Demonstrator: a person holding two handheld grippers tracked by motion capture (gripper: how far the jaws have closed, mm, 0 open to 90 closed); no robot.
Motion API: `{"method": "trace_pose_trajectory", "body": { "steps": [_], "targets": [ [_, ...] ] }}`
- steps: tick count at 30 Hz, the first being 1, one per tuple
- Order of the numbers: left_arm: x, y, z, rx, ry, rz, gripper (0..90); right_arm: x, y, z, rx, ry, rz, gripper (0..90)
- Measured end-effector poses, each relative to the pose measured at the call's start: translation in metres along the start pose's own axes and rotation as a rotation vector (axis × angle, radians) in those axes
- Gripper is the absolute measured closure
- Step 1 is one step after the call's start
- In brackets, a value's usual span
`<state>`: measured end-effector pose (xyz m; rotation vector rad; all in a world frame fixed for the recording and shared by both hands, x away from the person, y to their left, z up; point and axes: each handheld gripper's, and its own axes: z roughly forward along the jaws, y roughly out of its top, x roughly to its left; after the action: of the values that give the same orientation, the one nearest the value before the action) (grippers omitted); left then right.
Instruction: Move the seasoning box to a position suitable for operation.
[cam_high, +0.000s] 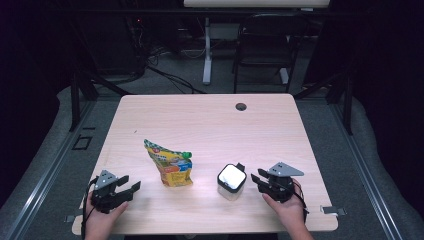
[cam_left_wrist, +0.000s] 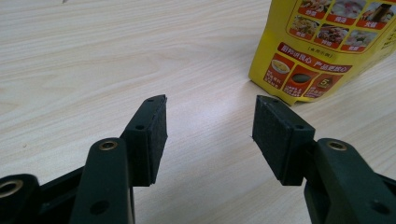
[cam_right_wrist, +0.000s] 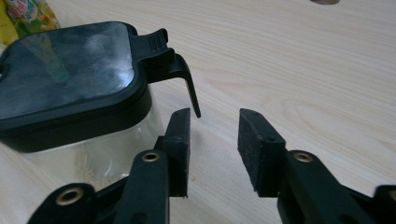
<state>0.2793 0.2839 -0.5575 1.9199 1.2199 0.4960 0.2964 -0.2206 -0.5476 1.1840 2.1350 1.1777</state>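
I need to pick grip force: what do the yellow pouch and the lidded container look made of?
Yellow pouch: glossy printed film, probably plastic laminate; it creases and shines. Container: clear walls, likely rigid plastic, though glass is possible; its black lid looks like smooth moulded plastic with a hinged latch.

A lab or studio: a pale wooden table (cam_high: 210, 125) inside a dark metal frame (cam_high: 77, 95), cables (cam_high: 165, 75) on grey carpet, 1 folding chair (cam_high: 262, 45) behind.

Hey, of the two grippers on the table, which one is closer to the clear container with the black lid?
The right gripper: it sits just beside the container, near its lid latch. The left gripper is off beyond the yellow pouch.
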Motion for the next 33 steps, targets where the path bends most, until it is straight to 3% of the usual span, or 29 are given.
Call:
{"method": "trace_pose_trajectory", "body": {
  "steps": [8,11,15,22,25,33],
  "targets": [
    [0.001,0.0,-0.001,0.006,-0.008,0.001,45.5,0.0,0.002,0.019,0.026,0.016,-0.025,66.8],
    [0.0,0.0,-0.001,-0.008,-0.006,0.0,45.5,-0.003,0.004,0.026,0.012,0.039,0.021,67.7],
    [-0.001,0.0,-0.002,-0.015,-0.005,0.0,45.5,-0.004,0.005,0.031,0.014,0.054,0.024,69.8],
    [-0.002,0.0,-0.002,0.002,-0.015,0.007,45.5,-0.001,0.009,0.039,0.022,0.098,-0.024,70.8],
    [-0.004,0.0,-0.001,-0.007,-0.02,0.009,45.8,-0.003,0.009,0.043,0.026,0.109,-0.02,70.6],
    [-0.005,0.001,-0.001,0.005,-0.035,0.021,46.2,-0.001,0.008,0.044,0.064,0.14,-0.014,90.0]
  ]
}}
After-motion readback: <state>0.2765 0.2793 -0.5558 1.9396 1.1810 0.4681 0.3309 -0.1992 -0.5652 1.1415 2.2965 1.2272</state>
